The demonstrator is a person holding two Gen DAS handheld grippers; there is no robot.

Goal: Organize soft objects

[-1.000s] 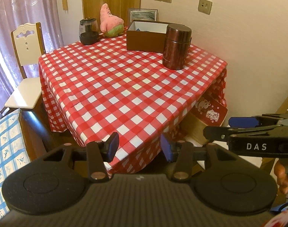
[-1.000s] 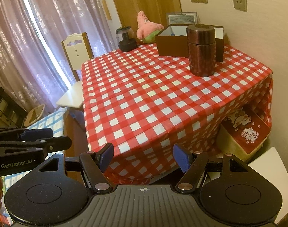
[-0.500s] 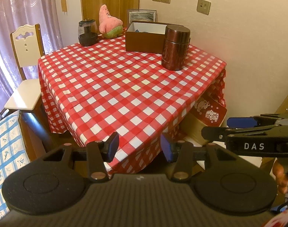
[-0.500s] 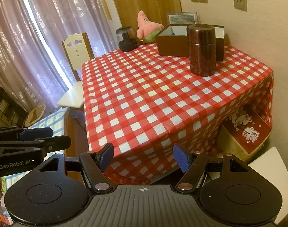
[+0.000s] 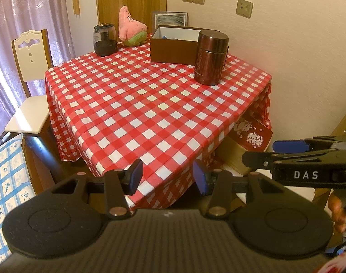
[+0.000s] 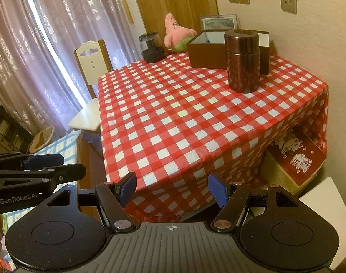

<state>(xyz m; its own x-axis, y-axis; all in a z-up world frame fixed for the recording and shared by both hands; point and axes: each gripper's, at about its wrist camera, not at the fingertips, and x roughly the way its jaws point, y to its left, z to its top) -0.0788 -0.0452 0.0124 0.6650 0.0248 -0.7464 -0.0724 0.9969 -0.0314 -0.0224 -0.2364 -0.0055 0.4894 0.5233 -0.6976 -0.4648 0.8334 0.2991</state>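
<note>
A pink star-shaped plush toy [image 5: 129, 30] with green shorts sits at the far edge of a table with a red-and-white checked cloth [image 5: 150, 104]; it also shows in the right wrist view [image 6: 176, 34]. An open brown box [image 5: 173, 44] with a white inside stands to its right [image 6: 209, 50]. My left gripper [image 5: 167, 177] is open and empty, off the table's near corner. My right gripper [image 6: 171, 188] is open and empty, also short of the near corner. Each gripper shows at the edge of the other's view.
A tall brown canister [image 5: 210, 60] stands in front of the box [image 6: 242, 61]. A dark glass jar [image 5: 104, 39] stands left of the plush. A white chair [image 5: 29, 86] is at the table's left. A red cat-print box [image 6: 293, 157] sits under the table's right side.
Both grippers stay open. The left view has shifted slightly, and the table looks a little nearer and lower. The right view is almost unchanged.
</note>
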